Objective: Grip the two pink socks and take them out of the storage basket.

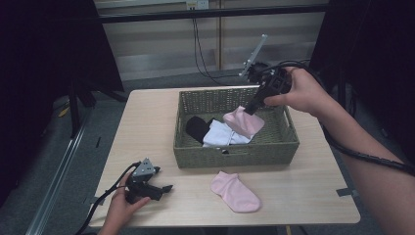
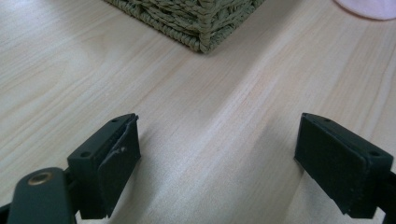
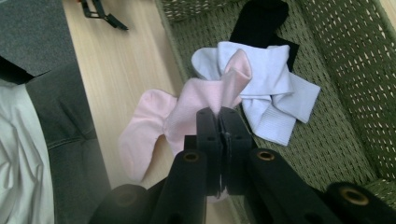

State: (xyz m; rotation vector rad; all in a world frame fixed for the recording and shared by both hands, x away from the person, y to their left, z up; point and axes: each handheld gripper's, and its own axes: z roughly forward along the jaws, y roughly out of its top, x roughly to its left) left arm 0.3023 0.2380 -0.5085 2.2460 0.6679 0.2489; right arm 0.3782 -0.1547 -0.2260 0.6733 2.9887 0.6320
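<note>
My right gripper [image 1: 248, 109] is shut on a pink sock [image 1: 244, 122] and holds it up over the green woven basket [image 1: 284, 147]. In the right gripper view the pink sock [image 3: 205, 100] hangs from the pinched jaws of that right gripper [image 3: 219, 114]. Below it in the basket lie white socks [image 1: 221, 134] and a black sock [image 1: 196, 128]. A second pink sock [image 1: 236, 192] lies flat on the table in front of the basket. My left gripper [image 1: 166, 188] rests open on the table at the front left, and the left gripper [image 2: 217, 149] has bare wood between its jaws.
The light wooden table [image 1: 147, 122] has free room left of the basket. The basket's corner [image 2: 201, 28] is ahead of the left jaws. Black stands and cables are behind the table's far edge.
</note>
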